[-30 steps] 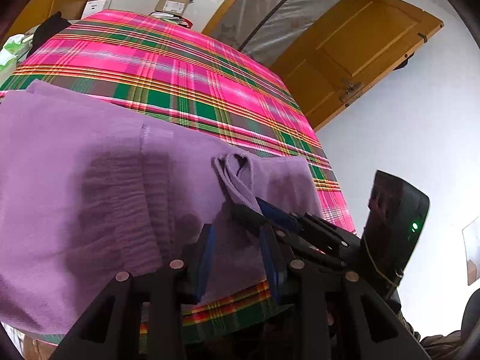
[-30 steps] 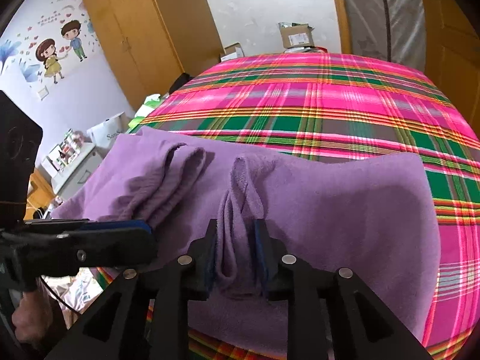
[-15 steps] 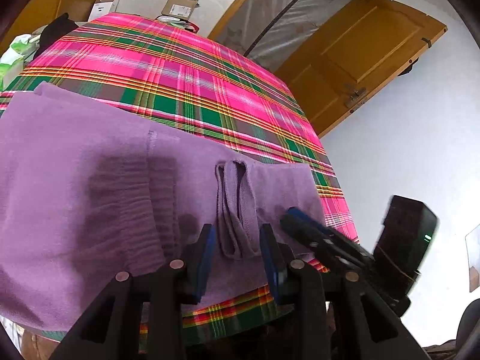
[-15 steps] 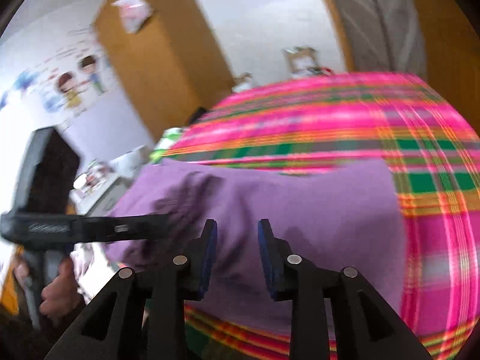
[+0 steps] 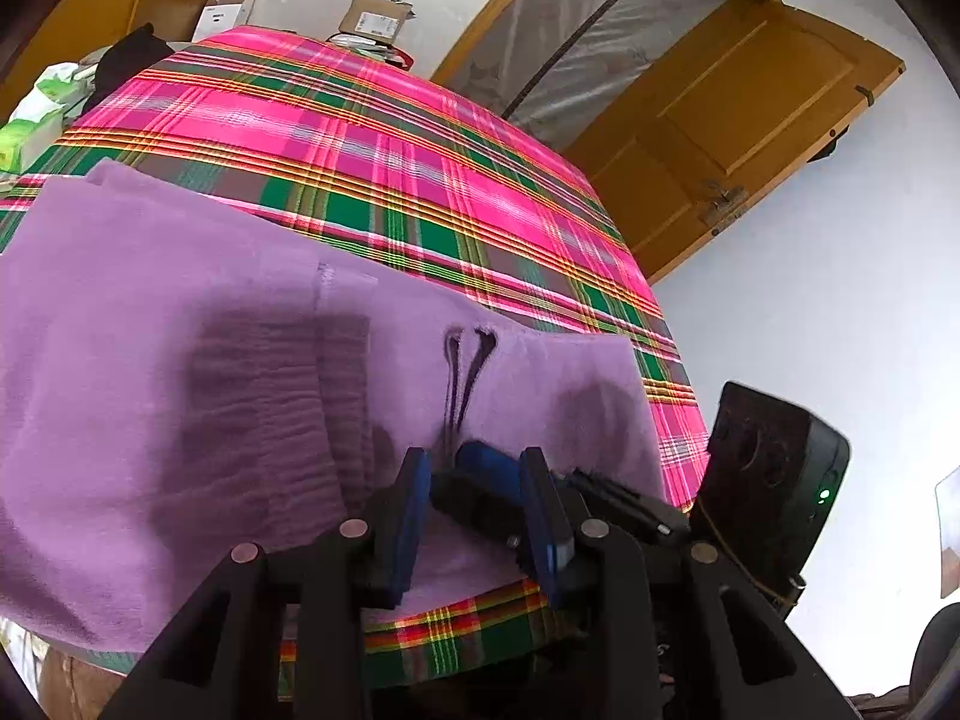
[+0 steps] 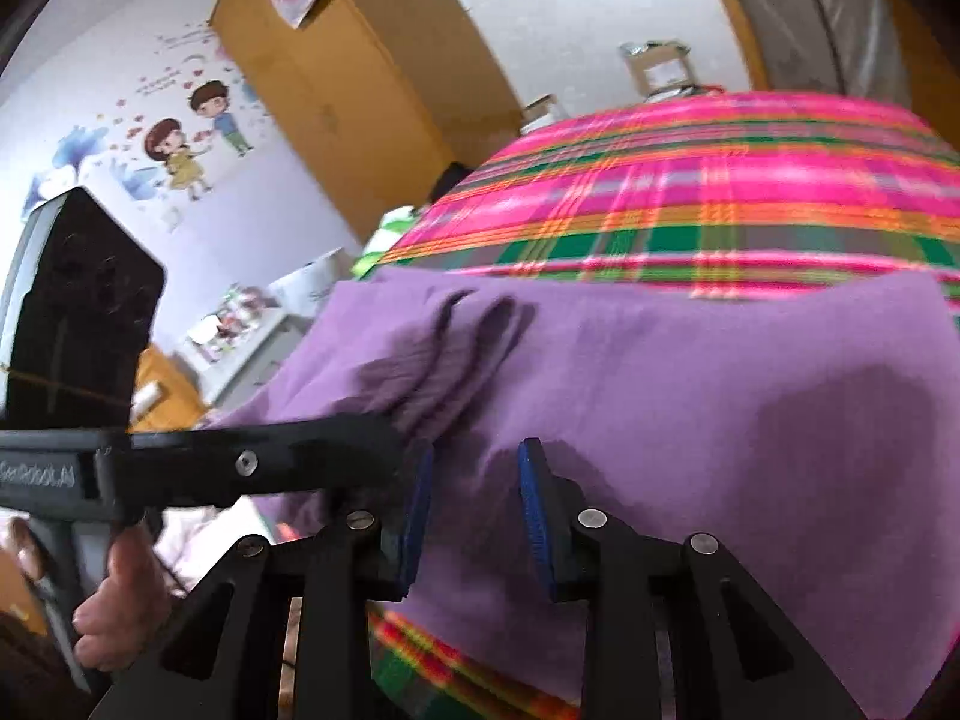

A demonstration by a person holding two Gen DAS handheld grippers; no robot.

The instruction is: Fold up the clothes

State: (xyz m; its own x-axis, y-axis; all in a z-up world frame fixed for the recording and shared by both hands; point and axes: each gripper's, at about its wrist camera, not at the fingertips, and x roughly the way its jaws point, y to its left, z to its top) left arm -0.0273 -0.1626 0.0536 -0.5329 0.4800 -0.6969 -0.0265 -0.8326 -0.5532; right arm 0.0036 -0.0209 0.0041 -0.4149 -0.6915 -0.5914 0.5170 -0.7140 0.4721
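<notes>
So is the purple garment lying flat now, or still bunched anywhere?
Mostly flat on the plaid bedcover, but the purple garment is not fully smoothed: two narrow pinched ridges stand near its front edge.

Both wrist cameras look forward and down along their tongs, close over the near edge of the bed. Both views share the purple garment and plaid cover.

1. We see one purple garment, soft and fleecy, spread mostly flat.
2. It lies at the near edge of the surface under a pink and green plaid cloth, with plaid showing beyond and below it.
3. A ribbed band runs across it, and a small pinched fold stands up near the right side.
4. Its right edge ends straight.
</notes>
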